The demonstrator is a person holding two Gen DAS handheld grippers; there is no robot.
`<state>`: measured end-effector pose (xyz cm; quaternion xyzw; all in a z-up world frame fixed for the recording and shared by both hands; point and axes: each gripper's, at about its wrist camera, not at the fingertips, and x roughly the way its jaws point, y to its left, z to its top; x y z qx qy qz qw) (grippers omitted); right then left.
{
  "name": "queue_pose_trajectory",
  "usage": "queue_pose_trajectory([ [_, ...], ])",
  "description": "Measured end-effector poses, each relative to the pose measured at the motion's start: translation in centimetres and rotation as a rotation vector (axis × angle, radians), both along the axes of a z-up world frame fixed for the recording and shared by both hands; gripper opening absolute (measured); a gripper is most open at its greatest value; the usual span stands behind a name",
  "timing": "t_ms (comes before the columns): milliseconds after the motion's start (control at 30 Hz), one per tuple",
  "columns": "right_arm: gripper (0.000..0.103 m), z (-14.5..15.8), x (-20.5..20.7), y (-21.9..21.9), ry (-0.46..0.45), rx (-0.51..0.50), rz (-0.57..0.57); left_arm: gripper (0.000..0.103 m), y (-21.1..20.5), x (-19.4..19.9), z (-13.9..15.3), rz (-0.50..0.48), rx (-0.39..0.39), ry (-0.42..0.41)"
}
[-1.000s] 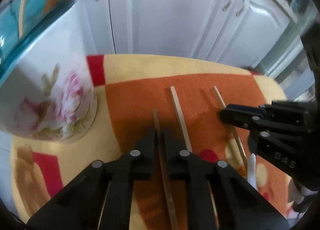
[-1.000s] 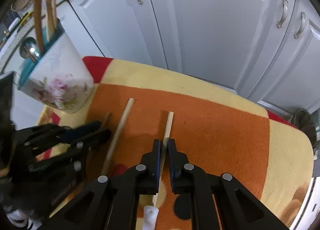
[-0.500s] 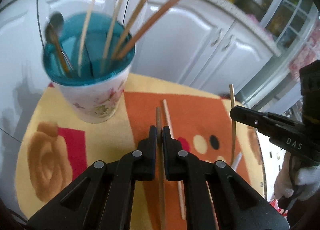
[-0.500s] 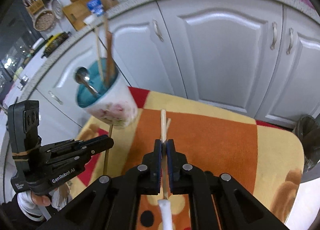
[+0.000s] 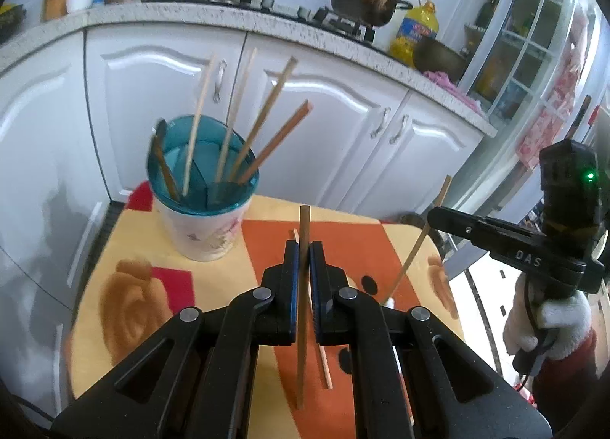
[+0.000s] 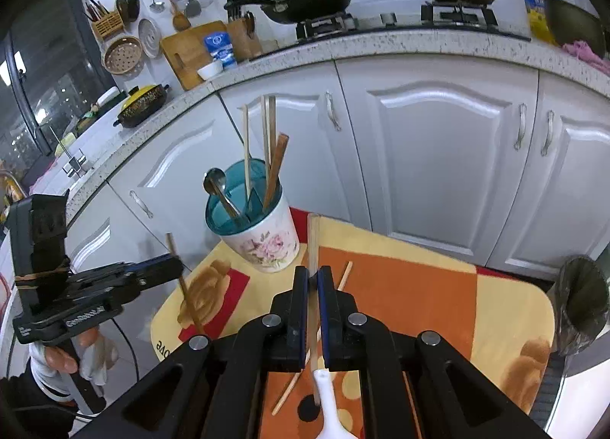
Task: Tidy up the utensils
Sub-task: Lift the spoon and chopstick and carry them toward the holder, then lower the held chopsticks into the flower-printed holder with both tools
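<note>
A floral cup with a teal rim (image 5: 202, 217) (image 6: 263, 225) stands on the far left of the table and holds several chopsticks and a metal spoon (image 6: 217, 183). My left gripper (image 5: 304, 248) is shut on a dark wooden chopstick (image 5: 303, 286), held upright above the mat; it also shows in the right wrist view (image 6: 175, 267). My right gripper (image 6: 312, 275) is shut on a pale chopstick (image 6: 313, 244), also upright; it shows in the left wrist view (image 5: 434, 217). One pale chopstick (image 6: 316, 340) (image 5: 324, 362) still lies on the mat.
An orange, yellow and red mat (image 5: 366, 248) (image 6: 419, 294) covers the small table. A white spoon (image 6: 328, 401) lies at its near edge. White cabinet doors (image 6: 438, 153) stand behind, with a counter with pots above. A dark bin (image 6: 579, 301) is at the right.
Both grippers have lifted their chopsticks off the mat and risen well above the table. The cup has dropped from close up to lower in view.
</note>
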<state>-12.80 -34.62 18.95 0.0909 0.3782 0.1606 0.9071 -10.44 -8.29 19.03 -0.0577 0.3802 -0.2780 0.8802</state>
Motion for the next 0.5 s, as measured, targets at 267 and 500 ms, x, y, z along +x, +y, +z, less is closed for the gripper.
queue_pose_trajectory([
  [267, 0.005, 2.2, -0.3, 0.9, -0.046, -0.015, 0.035, 0.004, 2.2, -0.5, 3.1, 0.067, -0.049, -0.063],
  [500, 0.005, 4.6, 0.0, 1.5, -0.099, -0.003, 0.04, 0.004, 3.8, -0.3, 5.3, 0.1, -0.072, -0.094],
])
